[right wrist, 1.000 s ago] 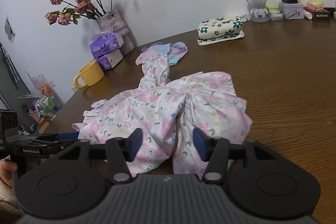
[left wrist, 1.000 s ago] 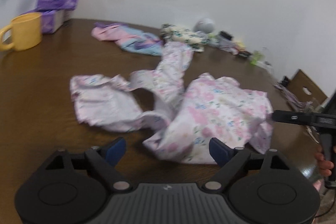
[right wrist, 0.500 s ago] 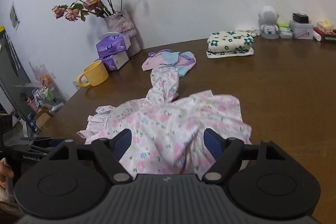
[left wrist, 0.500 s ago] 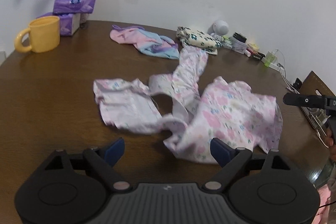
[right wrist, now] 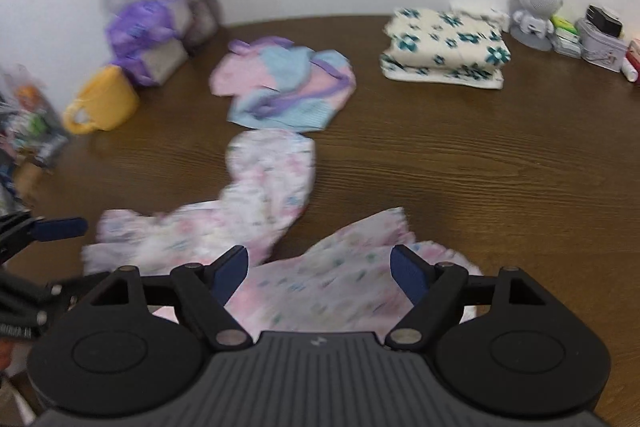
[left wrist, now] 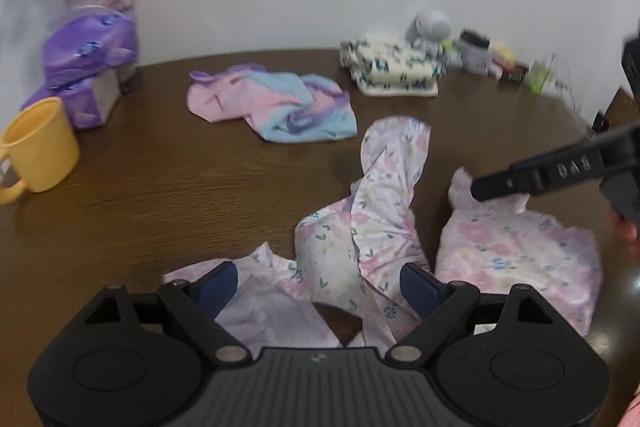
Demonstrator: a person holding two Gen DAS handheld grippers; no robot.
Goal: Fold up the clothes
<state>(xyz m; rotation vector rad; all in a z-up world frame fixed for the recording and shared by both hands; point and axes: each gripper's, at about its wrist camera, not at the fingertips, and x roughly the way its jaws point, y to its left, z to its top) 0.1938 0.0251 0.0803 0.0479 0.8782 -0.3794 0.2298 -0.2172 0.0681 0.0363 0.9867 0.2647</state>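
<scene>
Brown table [left wrist: 200,187] holds everything. Crumpled pink flowery garment [left wrist: 376,227] lies on near part of table. Left gripper [left wrist: 320,285] fingers wide apart over its near edge. Right gripper [right wrist: 320,269] fingers wide apart too, above cloth. Yellow mug [left wrist: 38,147] stands far left.

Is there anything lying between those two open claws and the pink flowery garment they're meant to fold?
Nothing visible. The left gripper and right gripper are both open right over the floral garment. The mug and pastel garment lie farther back.
</scene>
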